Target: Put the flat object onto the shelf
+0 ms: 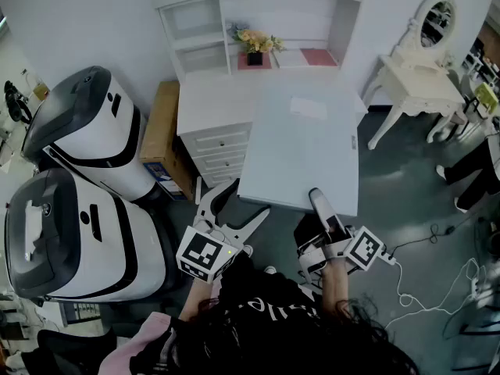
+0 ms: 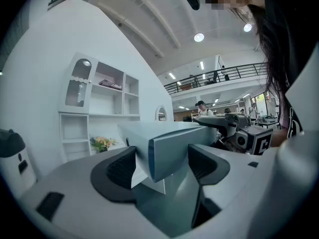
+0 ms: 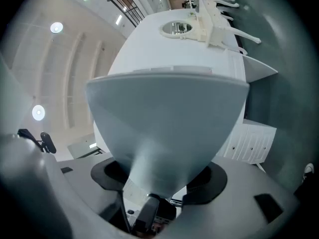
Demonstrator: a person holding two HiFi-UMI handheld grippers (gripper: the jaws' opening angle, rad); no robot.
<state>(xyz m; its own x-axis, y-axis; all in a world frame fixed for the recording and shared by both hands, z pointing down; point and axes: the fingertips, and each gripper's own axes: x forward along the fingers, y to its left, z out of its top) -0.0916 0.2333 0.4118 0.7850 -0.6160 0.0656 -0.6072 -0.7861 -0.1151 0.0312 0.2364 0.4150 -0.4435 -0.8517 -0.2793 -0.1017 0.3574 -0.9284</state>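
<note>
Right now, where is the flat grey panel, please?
Centre of the head view: the flat grey panel is held at its near edge by the left hand-held gripper and right hand-held gripper, in front of the white shelf unit.

The board was pale grey-blue and the shelf white. The flowers were yellow and the box brown. The machine was white with black bands and a grey lid. The cube on the left gripper bore black-and-white squares.
</note>
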